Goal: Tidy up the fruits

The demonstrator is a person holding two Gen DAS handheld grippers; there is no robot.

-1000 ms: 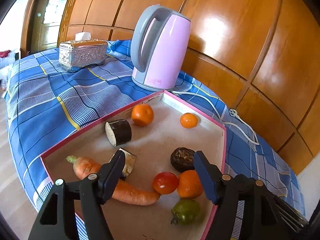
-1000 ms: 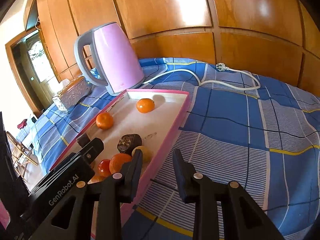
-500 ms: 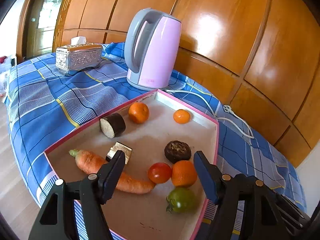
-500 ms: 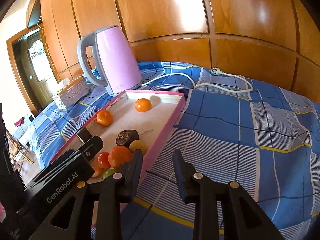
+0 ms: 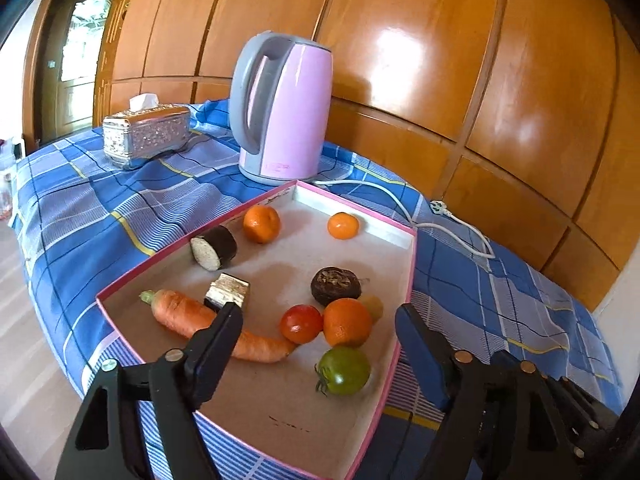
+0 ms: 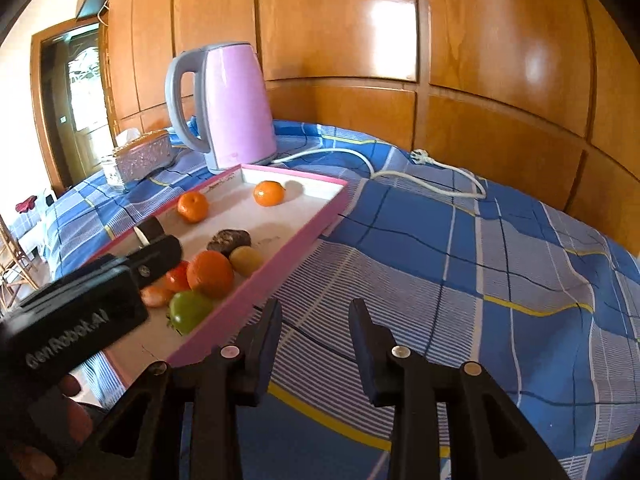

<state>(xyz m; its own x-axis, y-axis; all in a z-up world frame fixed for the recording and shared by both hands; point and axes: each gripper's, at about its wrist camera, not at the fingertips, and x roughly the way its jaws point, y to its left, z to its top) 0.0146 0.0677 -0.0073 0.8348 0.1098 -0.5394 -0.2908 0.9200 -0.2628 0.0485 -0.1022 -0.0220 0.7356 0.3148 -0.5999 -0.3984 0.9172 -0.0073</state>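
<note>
Varnished wood panelling backs a tabletop (image 6: 460, 240) under a blue checked cloth. On it lies a pink-rimmed tray (image 5: 404, 292), with a pink kettle (image 5: 286, 108) at its 12 o'clock and a silver tissue box (image 5: 146, 136) at 10 o'clock.

In the tray: two small oranges (image 5: 262, 223) at the far end, eggplant pieces (image 5: 214, 242) and a carrot (image 5: 188, 316) at 9 o'clock, and a near cluster of red tomato (image 5: 301, 323), large orange (image 5: 347, 322), green tomato (image 5: 344, 370) and a dark fruit (image 5: 336, 286).

The left gripper (image 5: 318, 328) hangs over the cluster, its jaws just widened and empty. The right gripper (image 6: 314, 322), jaws just parted slightly and empty, hangs over bare cloth at the tray's 3 o'clock.

Assessment: approach stage, nothing grasped. Next the left gripper must descend and isolate one fruit from its touching neighbours.
</note>
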